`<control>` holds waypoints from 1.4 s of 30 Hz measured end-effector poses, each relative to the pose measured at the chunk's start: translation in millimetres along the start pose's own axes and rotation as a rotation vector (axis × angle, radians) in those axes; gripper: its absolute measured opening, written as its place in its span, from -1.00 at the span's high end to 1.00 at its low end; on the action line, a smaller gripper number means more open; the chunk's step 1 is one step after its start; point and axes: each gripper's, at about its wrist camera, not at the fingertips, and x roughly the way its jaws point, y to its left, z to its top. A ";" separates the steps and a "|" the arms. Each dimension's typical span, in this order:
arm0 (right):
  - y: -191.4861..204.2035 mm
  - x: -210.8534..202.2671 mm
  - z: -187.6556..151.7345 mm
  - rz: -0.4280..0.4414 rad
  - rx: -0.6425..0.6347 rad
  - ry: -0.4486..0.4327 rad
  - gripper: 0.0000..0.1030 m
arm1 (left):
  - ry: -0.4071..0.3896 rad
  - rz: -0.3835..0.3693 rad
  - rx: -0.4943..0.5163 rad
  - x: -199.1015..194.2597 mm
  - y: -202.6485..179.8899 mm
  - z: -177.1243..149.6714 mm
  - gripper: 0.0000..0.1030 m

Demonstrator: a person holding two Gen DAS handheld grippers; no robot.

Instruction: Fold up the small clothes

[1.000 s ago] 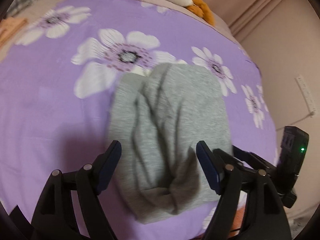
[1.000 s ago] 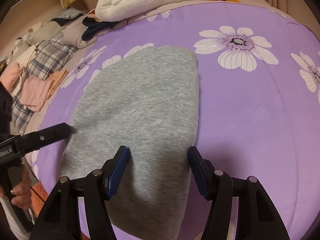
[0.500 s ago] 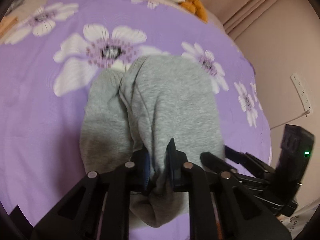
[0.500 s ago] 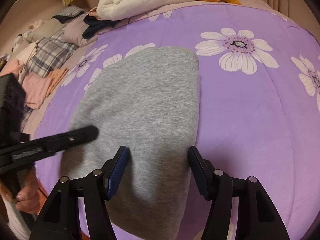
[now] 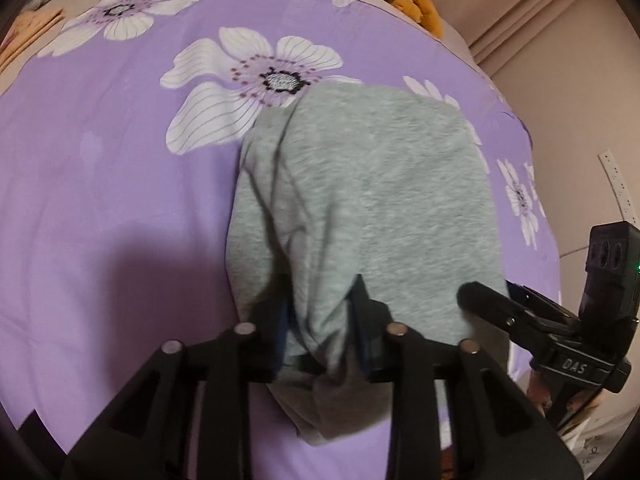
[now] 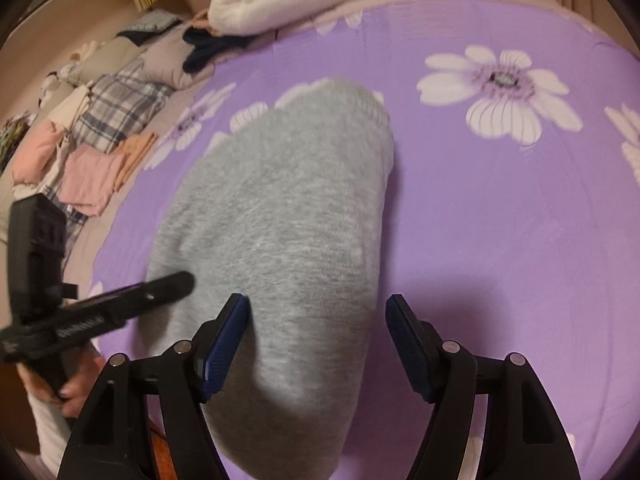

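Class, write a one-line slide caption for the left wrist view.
Left gripper pinches a fold of the grey garment on a purple floral sheet.

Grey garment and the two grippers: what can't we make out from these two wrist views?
- Left gripper, left wrist view: jaws have just been opening with a fold of the grey garment between them; cloth covers the pads, so contact can't be judged.
- Garment's near end: cut off behind the right gripper in the right wrist view.
- Garment type: unreadable, folded over.
- Clothes pile, right wrist view: too small and distorted to count.

Folded grey knit garment [image 5: 372, 200], rumpled near edge, on purple floral bedspread [image 5: 100, 200]
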 end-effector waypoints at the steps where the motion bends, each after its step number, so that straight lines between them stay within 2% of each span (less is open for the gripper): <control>1: -0.8 2.2 -0.2 0.000 0.004 0.006 -0.56 | -0.008 0.009 -0.007 -0.9 0.0 0.0 0.15; 4: -4.7 5.2 0.1 0.010 0.019 0.016 -0.59 | -0.021 0.022 -0.008 -6.9 -3.6 1.8 -0.08; 6: -8.3 6.5 1.8 0.038 0.039 0.020 -0.59 | -0.043 0.067 0.005 -11.6 -5.3 2.4 -0.59; 8: -10.7 6.9 3.3 0.052 0.053 0.021 -0.60 | -0.074 0.110 0.019 -15.3 -2.0 0.3 -0.83; 10: -11.9 7.8 4.5 0.063 0.055 0.018 -0.60 | -0.068 0.104 0.031 -11.7 2.3 -1.6 -0.85; 14: -12.5 15.1 5.8 0.103 0.063 0.023 -0.60 | 0.028 -0.040 -0.038 9.1 13.5 -4.0 -0.86; 16: -12.6 19.3 6.4 0.138 0.073 0.026 -0.54 | 0.024 -0.049 -0.016 13.1 8.2 -5.7 -0.92; 17: -12.6 20.8 6.6 0.160 0.079 0.021 -0.45 | 0.027 -0.051 0.001 14.9 4.8 -6.1 -0.89; 19: -12.8 21.9 6.5 0.178 0.083 0.019 -0.24 | 0.045 -0.083 0.032 18.4 -7.3 -7.6 -0.50; 20: -10.9 20.7 6.6 0.176 0.077 0.010 -0.17 | 0.049 -0.099 0.037 18.5 -12.0 -7.9 -0.20; 21: -9.9 19.0 6.8 0.170 0.073 0.002 0.00 | 0.043 -0.096 0.051 17.8 -19.1 -7.7 0.08; 22: -6.7 14.9 6.7 0.156 0.062 -0.012 0.14 | 0.040 -0.101 0.071 15.9 -24.9 -7.1 0.19; 24: -1.9 6.7 7.4 0.134 0.041 -0.039 0.22 | 0.007 -0.076 0.101 6.4 -39.4 -5.1 0.31; 27: 4.9 -10.5 12.2 0.095 -0.002 -0.096 0.24 | -0.058 -0.064 0.164 -11.2 -60.6 -1.4 0.32; 31: 4.6 -38.0 24.0 0.078 -0.049 -0.184 0.25 | -0.123 -0.101 0.190 -27.7 -76.7 9.7 0.32; 34: 1.7 -52.5 33.4 0.054 -0.072 -0.237 0.25 | -0.157 -0.098 0.225 -27.4 -87.7 18.1 0.31; 37: -5.2 -49.8 39.0 0.036 -0.068 -0.244 0.25 | -0.153 -0.091 0.224 -15.5 -92.8 26.3 0.31; 42: -21.6 -27.8 42.5 0.025 -0.039 -0.204 0.25 | -0.107 -0.076 0.216 17.3 -91.0 28.7 0.30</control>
